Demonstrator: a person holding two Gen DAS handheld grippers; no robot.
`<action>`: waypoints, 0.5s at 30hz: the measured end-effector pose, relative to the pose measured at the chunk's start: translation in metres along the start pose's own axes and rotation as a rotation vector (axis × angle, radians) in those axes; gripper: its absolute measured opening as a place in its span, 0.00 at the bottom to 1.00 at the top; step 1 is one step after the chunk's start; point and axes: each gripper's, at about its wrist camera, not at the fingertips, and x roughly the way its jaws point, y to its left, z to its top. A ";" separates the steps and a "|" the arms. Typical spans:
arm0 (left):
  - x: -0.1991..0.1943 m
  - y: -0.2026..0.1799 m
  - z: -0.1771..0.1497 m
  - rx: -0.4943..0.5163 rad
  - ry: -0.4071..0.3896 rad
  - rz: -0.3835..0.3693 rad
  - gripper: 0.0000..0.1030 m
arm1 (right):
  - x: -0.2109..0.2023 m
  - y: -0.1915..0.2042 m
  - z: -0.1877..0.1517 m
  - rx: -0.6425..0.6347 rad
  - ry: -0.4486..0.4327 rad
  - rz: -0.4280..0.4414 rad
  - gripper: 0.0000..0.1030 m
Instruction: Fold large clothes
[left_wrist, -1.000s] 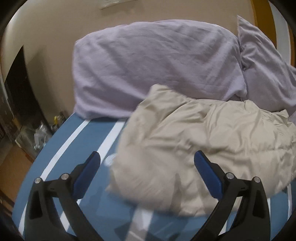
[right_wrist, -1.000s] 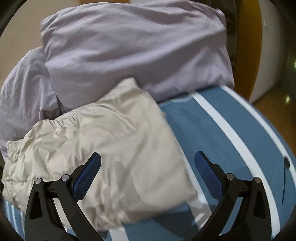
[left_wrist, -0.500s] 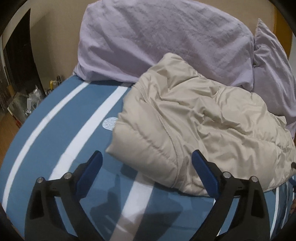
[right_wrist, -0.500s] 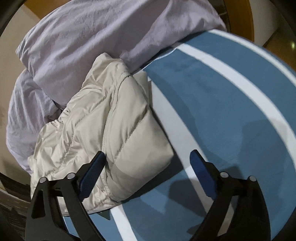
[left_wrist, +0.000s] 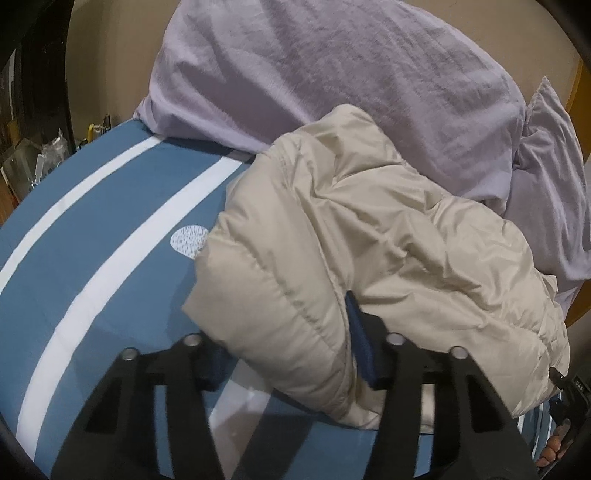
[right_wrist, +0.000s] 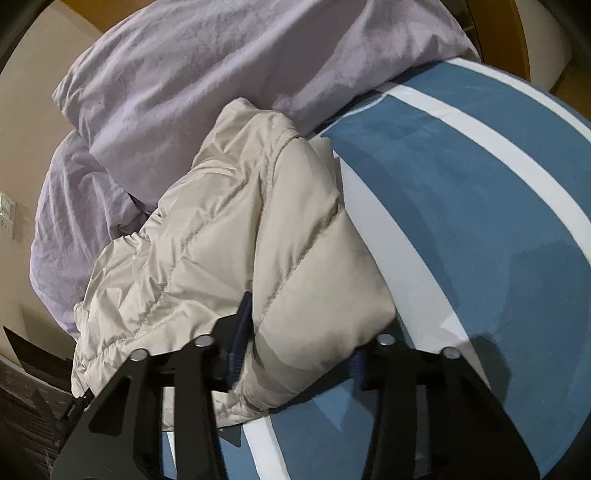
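Your left claw (left_wrist: 291, 354) is matte black, with angular arms cut by slot-shaped openings, round silver screw heads at the pivots and dark blue pads (left_wrist: 364, 350) on the fingers. Your right claw (right_wrist: 295, 350) matches it: black arms, silver screws, blue ribbed pads (right_wrist: 240, 332). Bare fingertips (left_wrist: 552, 452) show at your lower right edge.

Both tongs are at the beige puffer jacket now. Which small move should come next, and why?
Probably lift both tongs a little together. The left tongs and right tongs each pinch a near fold of the beige jacket, which lies bunched on the striped blue cover.
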 end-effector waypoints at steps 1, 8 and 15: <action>-0.003 0.000 0.000 0.003 -0.005 -0.003 0.42 | -0.001 0.001 -0.001 -0.005 -0.004 0.001 0.35; -0.026 0.010 -0.005 0.020 -0.033 -0.037 0.34 | -0.021 0.014 -0.011 -0.069 -0.022 0.021 0.28; -0.069 0.051 -0.027 0.034 -0.033 -0.021 0.34 | -0.043 0.021 -0.050 -0.118 0.037 0.083 0.28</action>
